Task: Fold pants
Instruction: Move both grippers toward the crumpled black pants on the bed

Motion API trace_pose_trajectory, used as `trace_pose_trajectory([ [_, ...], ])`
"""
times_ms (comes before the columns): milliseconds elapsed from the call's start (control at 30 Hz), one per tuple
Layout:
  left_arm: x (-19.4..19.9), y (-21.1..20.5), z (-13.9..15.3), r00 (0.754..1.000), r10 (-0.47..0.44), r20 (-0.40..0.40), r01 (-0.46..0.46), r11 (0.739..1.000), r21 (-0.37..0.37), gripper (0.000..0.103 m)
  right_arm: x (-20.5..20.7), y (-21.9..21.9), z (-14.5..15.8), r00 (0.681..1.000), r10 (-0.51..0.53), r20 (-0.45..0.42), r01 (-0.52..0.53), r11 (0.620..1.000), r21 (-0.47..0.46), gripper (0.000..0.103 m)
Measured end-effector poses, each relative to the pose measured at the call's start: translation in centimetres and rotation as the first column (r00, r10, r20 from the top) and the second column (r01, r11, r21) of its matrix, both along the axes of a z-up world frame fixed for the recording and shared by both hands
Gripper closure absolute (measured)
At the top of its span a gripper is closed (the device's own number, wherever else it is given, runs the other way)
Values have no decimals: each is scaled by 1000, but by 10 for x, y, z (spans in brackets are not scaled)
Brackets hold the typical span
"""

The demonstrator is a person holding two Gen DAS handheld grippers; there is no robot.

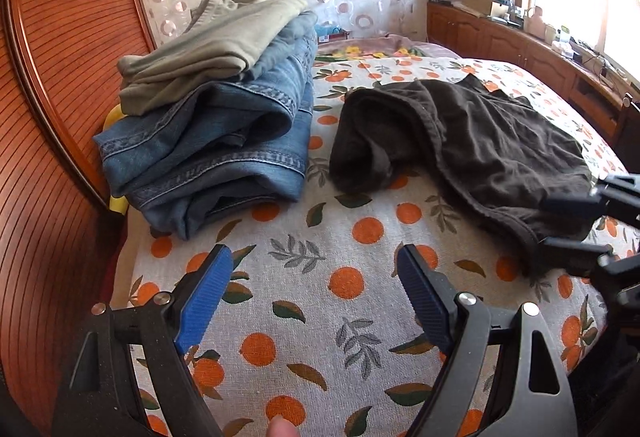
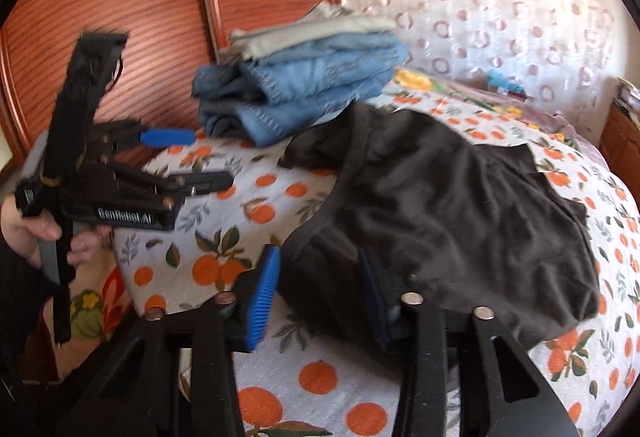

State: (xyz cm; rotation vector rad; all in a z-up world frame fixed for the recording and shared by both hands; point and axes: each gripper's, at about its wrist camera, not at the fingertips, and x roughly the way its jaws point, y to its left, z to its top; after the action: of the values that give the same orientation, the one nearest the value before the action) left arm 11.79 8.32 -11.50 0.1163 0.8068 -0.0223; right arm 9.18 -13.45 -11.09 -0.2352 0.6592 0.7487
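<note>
Dark pants (image 2: 448, 213) lie crumpled on the orange-print bedspread (image 1: 320, 301), right of a stack (image 1: 212, 117) of 3 folded garments near the wood headboard (image 1: 56, 85). Right gripper (image 2: 320, 293) – jaws straddling the pants' near edge, grip unclear. Left gripper (image 1: 316, 293) open over bare bedspread, nothing btwn its 2 blue pads.

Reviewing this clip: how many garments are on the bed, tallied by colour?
Olive-grey folded pants, top of the stack: 1
Blue denim jeans, folded beneath them: at least 1; the layers cannot be told apart
Dark brown pants, unfolded on the orange-print bedspread: 1
Total: at least 3
</note>
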Motion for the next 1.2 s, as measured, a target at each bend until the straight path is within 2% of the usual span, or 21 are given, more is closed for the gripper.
trace_pose_trajectory([
  [67,0,0,1,1000,0,-1,0,1000,3,18,0,2,-3,1000,6,-14,-6,1000,-23,86],
  [167,0,-3,3,1000,-5,1,5,1000,13,18,-2,-8,1,1000,18,-5,-18,1000,-17,97],
  [333,-4,-9,8,998,-57,27,58,997,-48,18,0,-42,20,999,-39,-1,39,997,72,99],
  [500,1,-18,14,995,-91,38,94,991,-94,18,-5,-94,45,989,-144,45,138,984,112,100],
  [667,7,-25,20,992,-120,48,125,984,-126,19,-15,-153,64,961,-262,86,251,960,127,100],
  [833,9,-35,24,988,-140,60,147,979,-141,28,-33,-206,78,916,-384,119,367,919,141,100],
  [933,9,-39,23,987,-152,58,159,977,-139,30,-45,-235,78,881,-458,120,440,885,153,100],
  [1033,8,-46,18,983,-176,46,181,973,-140,30,-55,-252,68,861,-498,97,483,863,146,100],
  [1200,10,-60,7,976,-215,16,215,967,-137,35,-65,-253,51,852,-520,58,512,852,110,100],
])
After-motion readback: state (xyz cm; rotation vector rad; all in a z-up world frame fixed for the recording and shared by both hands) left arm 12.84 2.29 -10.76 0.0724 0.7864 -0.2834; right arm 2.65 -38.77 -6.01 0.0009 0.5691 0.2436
